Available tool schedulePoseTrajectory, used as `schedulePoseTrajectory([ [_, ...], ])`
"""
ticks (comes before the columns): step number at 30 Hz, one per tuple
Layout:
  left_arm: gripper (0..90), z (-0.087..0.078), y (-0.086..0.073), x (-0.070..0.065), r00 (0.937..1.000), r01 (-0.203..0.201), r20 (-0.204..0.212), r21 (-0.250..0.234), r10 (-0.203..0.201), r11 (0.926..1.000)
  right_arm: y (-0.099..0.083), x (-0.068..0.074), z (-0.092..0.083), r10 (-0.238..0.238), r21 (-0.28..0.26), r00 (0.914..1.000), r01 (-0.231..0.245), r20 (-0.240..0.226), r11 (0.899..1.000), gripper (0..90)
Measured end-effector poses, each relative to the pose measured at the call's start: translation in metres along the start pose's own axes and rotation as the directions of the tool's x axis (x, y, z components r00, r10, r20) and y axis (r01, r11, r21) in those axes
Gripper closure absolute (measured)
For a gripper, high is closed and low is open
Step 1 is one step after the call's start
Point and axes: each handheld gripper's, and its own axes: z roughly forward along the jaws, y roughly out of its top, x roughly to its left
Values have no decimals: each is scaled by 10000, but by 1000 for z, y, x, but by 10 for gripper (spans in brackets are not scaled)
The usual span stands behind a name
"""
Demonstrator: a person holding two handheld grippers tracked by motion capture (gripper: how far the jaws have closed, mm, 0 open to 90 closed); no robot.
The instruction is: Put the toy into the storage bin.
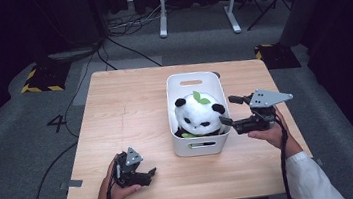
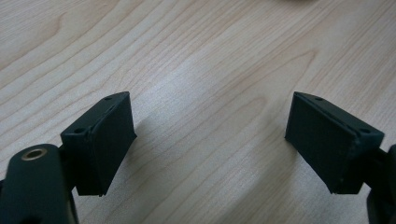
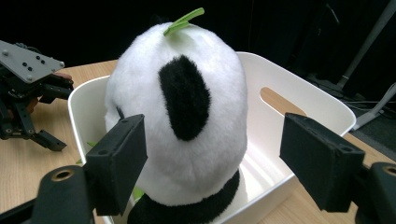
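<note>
A black-and-white panda plush (image 1: 197, 111) with a green leaf on its head sits upright in a white bin (image 1: 195, 148) at the middle of the wooden table (image 1: 126, 115). My right gripper (image 1: 226, 110) hovers at the bin's right rim, pointing left at the panda's head. In the right gripper view the panda (image 3: 187, 116) stands just beyond the right gripper (image 3: 219, 158), whose jaws are wide apart; the right pad is clear of the fur. My left gripper (image 1: 151, 176) rests at the table's front left, open over bare wood (image 2: 212, 135).
The bin (image 3: 299, 93) has a slot handle in its far wall. The left gripper (image 3: 58, 114) lies beyond the bin's left corner. Cables, desk legs (image 1: 162, 10) and striped floor plates (image 1: 41, 79) surround the table.
</note>
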Motion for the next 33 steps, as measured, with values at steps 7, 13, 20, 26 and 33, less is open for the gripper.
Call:
schedulePoseTrajectory([
  [7,157,0,0,0,10000,5,2,-3,-5,10000,0,-1,-7,-182,172,9992,176,351,9997,226],
  [13,157,0,0,0,10000,3,1,1,-3,10000,-2,-3,-15,-229,219,9980,216,583,9995,226],
  [20,157,0,0,0,10000,4,2,1,-4,10000,-4,-6,-23,-265,328,9961,238,838,9992,227],
  [26,157,0,0,0,10000,3,3,0,-3,10000,-6,-6,-29,-389,437,9940,346,1024,9984,226],
  [33,157,0,0,0,10000,6,4,0,-6,10000,-11,-9,-32,-387,605,9894,305,1398,9977,224],
])
